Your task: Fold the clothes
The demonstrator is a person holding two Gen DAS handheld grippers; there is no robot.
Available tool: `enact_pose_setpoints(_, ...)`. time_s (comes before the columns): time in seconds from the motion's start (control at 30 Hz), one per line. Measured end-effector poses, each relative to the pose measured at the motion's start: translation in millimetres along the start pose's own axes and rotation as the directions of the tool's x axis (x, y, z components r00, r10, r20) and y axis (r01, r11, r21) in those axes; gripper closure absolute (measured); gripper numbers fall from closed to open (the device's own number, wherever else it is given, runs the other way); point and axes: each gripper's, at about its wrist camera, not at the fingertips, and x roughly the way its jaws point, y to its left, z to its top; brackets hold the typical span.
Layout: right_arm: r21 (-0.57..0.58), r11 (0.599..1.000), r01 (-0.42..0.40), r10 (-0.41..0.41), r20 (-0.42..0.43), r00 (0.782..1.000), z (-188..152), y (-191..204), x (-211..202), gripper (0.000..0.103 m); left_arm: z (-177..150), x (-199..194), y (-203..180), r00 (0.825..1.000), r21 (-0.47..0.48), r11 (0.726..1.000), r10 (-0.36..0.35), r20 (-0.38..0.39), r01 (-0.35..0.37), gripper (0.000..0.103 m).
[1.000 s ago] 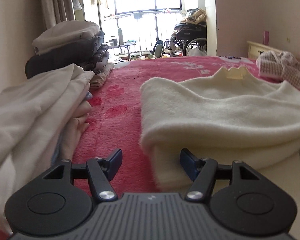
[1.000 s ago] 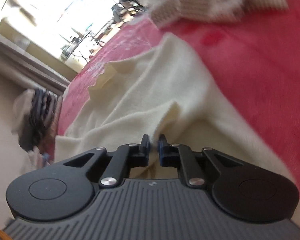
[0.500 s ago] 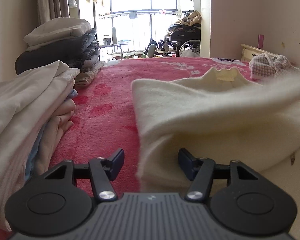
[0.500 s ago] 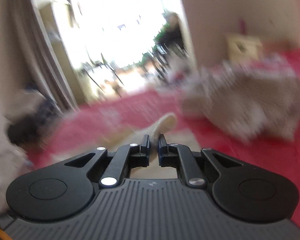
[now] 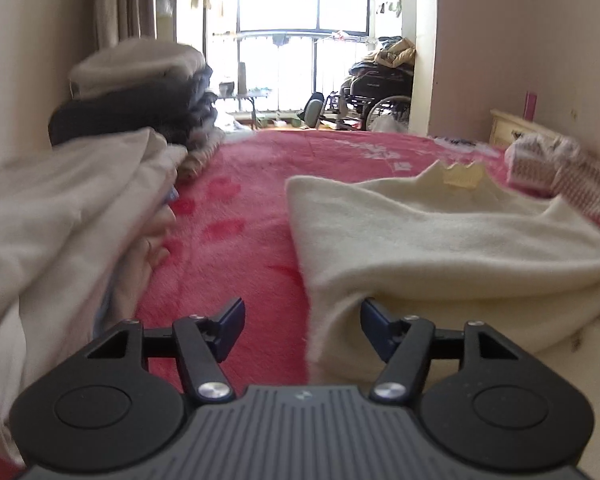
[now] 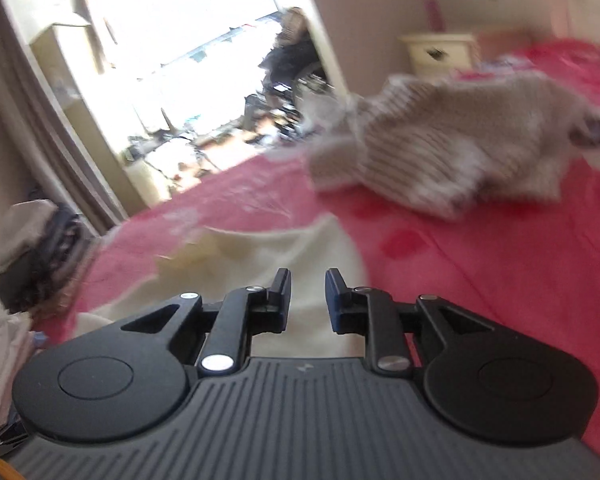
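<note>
Left tongs (image 5: 302, 326) gape around the cream sweater's (image 5: 440, 240) edge, unpinched — right tongs (image 6: 308, 294) opening, empty.

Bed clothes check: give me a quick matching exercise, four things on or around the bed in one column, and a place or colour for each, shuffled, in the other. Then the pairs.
Things:
1. cream sweater
2. striped knit
3. folded pile
4. wheelchair

Places or colours:
A. by the bright window, beyond the bed
B. brown and white, crumpled on the far right of the blanket
C. stacked along the left edge of the bed
D. pale, spread on the pink blanket just ahead of the left gripper

Pairs: 1-D, 2-B, 3-C, 4-A
</note>
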Motion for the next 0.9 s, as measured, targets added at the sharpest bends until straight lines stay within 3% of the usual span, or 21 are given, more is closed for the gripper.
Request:
enact_pose_setpoints(0.17, -0.045, 0.997, -0.06, 0.058, -0.047, 0.997, -9, 21, 12, 0.084, 2, 32, -6, 0.999, 0.008, 1.0, 0.001, -0.033, -0.001, 0.036)
enact_pose_setpoints(0.23, -0.042, 0.996, -0.075, 0.072, -0.07, 0.995, -15, 28, 18, 0.084, 5, 36, 4, 1.0, -0.082, 0.997, 0.005, -0.029, -0.007, 0.035)
enact_pose_setpoints(0.3, -0.059, 0.995, -0.083, 0.078, -0.084, 0.993, -22, 35, 19, 0.084, 4, 39, 21, 0.999, -0.229, 0.973, -0.001, -0.045, -0.01, 0.034)
enact_pose_setpoints(0.37, -0.115, 0.99, -0.082, 0.073, -0.079, 0.994, -27, 43, 17, 0.084, 0, 41, 29, 0.998, -0.3, 0.954, -0.006, -0.061, -0.013, 0.034)
enact_pose_setpoints(0.47, -0.258, 0.963, -0.072, 0.048, -0.099, 0.994, -40, 52, 24, 0.082, 2, 38, 21, 0.998, -0.24, 0.97, 0.017, -0.066, -0.033, 0.034)
enact_pose_setpoints(0.53, -0.337, 0.941, -0.022, -0.043, -0.183, 0.982, -50, 46, 47, 0.082, 4, 33, 24, 0.997, -0.227, 0.974, -0.009, -0.081, -0.01, 0.034)
enact_pose_setpoints(0.6, -0.319, 0.947, -0.042, -0.023, -0.198, 0.98, -54, 32, 54, 0.082, 5, 17, 28, 0.996, -0.215, 0.976, -0.039, -0.078, 0.021, 0.037)
enact_pose_setpoints(0.7, -0.312, 0.95, -0.032, -0.027, -0.18, 0.983, -43, 41, 44, 0.081, 3, -20, 31, 0.998, -0.162, 0.985, -0.065, 0.013, 0.066, 0.037)
enact_pose_setpoints(0.77, -0.323, 0.946, -0.038, -0.012, -0.152, 0.988, -38, 50, 37, 0.081, 6, -42, 29, 0.989, -0.135, 0.984, -0.104, 0.101, 0.117, 0.036)
enact_pose_setpoints(0.9, -0.329, 0.943, -0.044, -0.001, -0.136, 0.991, -31, 58, 47, 0.081, 35, -30, 3, 0.966, -0.093, 0.976, -0.178, 0.188, 0.198, 0.036)
